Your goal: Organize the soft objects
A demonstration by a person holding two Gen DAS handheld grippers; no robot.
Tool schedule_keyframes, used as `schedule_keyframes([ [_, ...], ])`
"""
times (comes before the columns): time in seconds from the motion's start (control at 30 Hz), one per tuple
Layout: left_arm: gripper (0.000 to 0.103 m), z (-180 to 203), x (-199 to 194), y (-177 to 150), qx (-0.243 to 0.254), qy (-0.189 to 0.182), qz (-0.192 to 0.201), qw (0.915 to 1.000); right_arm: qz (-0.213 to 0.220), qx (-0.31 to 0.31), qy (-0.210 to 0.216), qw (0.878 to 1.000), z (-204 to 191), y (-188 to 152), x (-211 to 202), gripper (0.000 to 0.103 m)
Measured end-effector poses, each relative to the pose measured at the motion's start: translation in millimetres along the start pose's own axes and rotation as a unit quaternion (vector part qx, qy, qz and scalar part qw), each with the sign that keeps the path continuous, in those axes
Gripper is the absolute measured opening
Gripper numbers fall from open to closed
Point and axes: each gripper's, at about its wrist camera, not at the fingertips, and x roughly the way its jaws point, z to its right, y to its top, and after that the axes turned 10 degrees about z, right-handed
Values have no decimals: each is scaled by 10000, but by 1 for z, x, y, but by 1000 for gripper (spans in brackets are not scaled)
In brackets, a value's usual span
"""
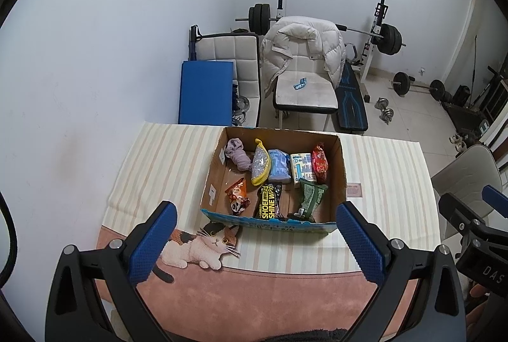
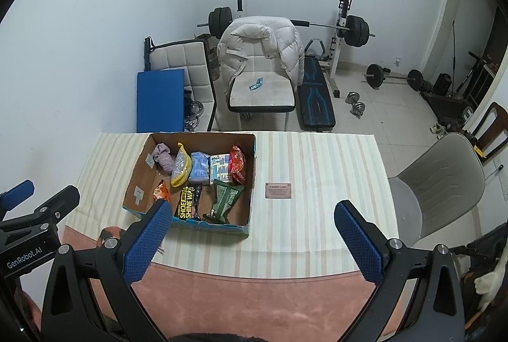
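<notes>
An open cardboard box (image 1: 336, 164) (image 2: 136, 183) stands on the striped tablecloth and holds several soft packs: a purple cloth (image 1: 236, 153), a yellow pouch (image 1: 261, 164), a blue pack (image 1: 279, 166), a white-blue tissue pack (image 1: 301, 167), a red bag (image 1: 320, 159), an orange snack bag (image 1: 236, 194), a black shoe-shine wipes pack (image 1: 269, 205) (image 2: 190, 202) and a green pack (image 1: 309, 196) (image 2: 226, 197). My left gripper (image 1: 255, 227) is open and empty, above the table in front of the box. My right gripper (image 2: 252, 224) is open and empty, to the right of the box's front.
A small brown label (image 2: 278, 190) lies on the cloth right of the box. A cat picture (image 1: 203, 246) is printed on the cloth. A grey chair (image 2: 444, 180) stands at the table's right. Chairs, a jacket and a weight bench stand behind the table.
</notes>
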Motion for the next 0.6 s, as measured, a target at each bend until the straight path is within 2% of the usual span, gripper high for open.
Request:
schedule_keyframes([
  [0.6,103,-3,2,-4,-30,-9,19,10000,-38,12,15,10000,3,-7,-3,103],
])
